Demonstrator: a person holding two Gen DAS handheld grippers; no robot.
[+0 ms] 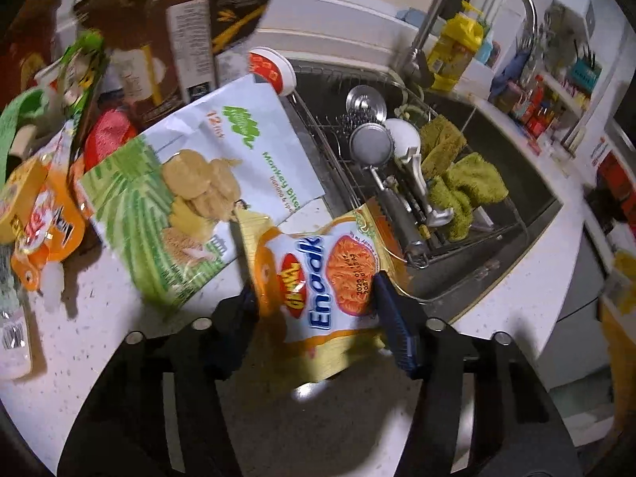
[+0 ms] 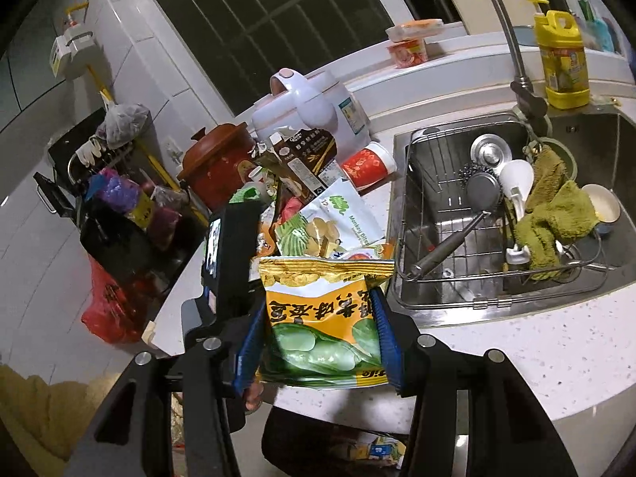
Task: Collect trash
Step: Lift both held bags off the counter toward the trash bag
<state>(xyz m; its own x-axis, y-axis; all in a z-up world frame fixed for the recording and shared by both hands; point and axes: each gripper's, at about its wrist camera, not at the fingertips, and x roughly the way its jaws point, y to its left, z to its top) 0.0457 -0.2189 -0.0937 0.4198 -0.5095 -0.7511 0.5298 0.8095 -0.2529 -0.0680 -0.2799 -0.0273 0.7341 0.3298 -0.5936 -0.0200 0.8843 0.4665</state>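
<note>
Right now your left gripper is pinched onto the crinkled orange-and-white noodle snack packet, and your right gripper is clamped on the yellow-orange foil bag printed with green beans; both packets are off the white speckled countertop. Keep each squeeze firm, since thin foil may slide between the pads, and carry them level toward wherever the bin is; I cannot see one for certain. More litter waits at ten o'clock of the left view: a white-and-green banana-bites pouch and a brown torn carton. At two o'clock, the steel sink holds a wire rack and green cloths.
</note>
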